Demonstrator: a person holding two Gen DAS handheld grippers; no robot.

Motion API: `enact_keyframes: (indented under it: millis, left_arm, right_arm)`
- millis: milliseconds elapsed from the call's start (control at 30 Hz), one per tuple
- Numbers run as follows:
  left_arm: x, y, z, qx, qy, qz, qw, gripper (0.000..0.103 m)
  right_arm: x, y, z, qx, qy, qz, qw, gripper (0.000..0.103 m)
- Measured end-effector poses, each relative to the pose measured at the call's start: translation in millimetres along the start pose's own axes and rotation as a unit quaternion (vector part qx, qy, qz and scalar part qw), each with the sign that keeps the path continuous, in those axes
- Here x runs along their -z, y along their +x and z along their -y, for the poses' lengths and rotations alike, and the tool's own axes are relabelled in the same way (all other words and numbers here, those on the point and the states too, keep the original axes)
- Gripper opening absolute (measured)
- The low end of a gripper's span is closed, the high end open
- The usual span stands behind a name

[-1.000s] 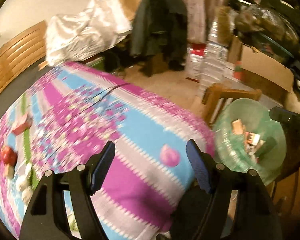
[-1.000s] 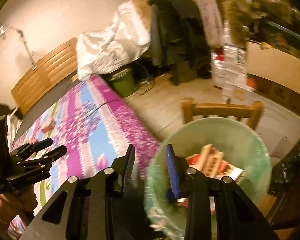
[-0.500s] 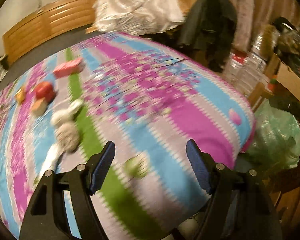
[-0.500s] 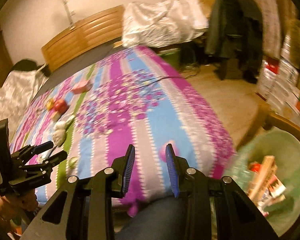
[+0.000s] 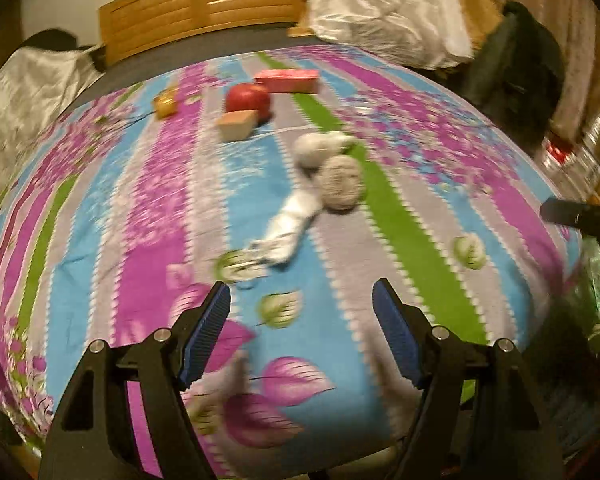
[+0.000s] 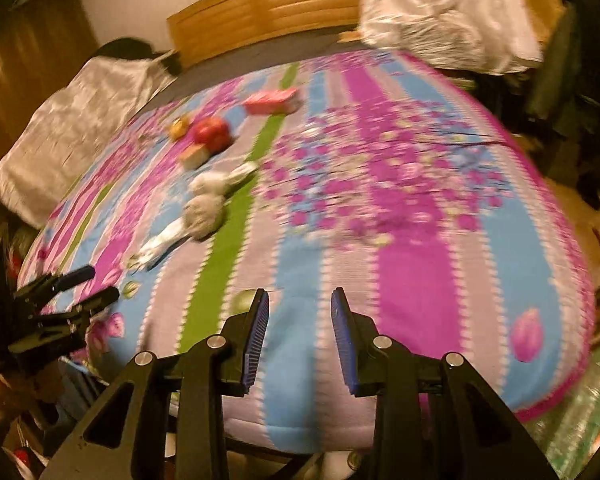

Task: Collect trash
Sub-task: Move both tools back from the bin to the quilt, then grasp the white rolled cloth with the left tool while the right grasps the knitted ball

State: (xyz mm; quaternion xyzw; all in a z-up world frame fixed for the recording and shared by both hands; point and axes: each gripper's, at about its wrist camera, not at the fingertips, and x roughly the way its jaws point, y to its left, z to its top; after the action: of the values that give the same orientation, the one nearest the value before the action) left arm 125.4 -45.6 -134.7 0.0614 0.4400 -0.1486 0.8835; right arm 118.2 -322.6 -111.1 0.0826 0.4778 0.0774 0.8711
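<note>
Trash lies on the striped floral bedspread (image 5: pixel 400 220): a pink box (image 5: pixel 288 80), a red round thing (image 5: pixel 248 100), a tan block (image 5: pixel 238 126), a small yellow item (image 5: pixel 166 106), a white crumpled wad (image 5: pixel 320 146), a grey crumpled ball (image 5: pixel 342 184) and a white wrapper (image 5: pixel 290 224). My left gripper (image 5: pixel 300 300) hangs open and empty above the bed's near part, short of the wrapper. My right gripper (image 6: pixel 300 304) is narrowly open and empty over the near edge, right of the grey ball (image 6: pixel 204 216) and wrapper (image 6: pixel 164 240). The picture is motion-blurred.
A green trash bag (image 6: pixel 580 420) sits low beside the bed on the right. A wooden headboard (image 5: pixel 204 4) stands behind, with white bundles (image 5: pixel 392 20) and a dark coat (image 5: pixel 516 64) at the far right. The left gripper (image 6: pixel 68 292) shows at the right wrist view's left edge.
Both views swung from the green bag of trash onto the bed, and the pile of items came into the middle. Neither gripper's jaws changed their gap.
</note>
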Motion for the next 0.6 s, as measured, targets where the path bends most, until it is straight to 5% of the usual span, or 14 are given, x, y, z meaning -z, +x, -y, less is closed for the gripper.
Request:
enact_keyframes:
  millis: [300,467,600]
  left_arm:
    - [-13,13,-13,0.028,0.030,0.014,0.9991,0.070]
    - [-22,42,-5,0.040,0.079,0.003,0.9961,0.070]
    - [-27,57,-2,0.067,0.100,0.002,0.9928,0.070]
  right_arm:
    - [-25,41,-44,-0.048,-0.037,-0.014,0.998,0.034]
    - [-58,70,-61,-0.101,-0.021,-0.007,0.995,0.055]
    - [-81,103,-65,-0.131,0.017,-0.025,0.991,0.056]
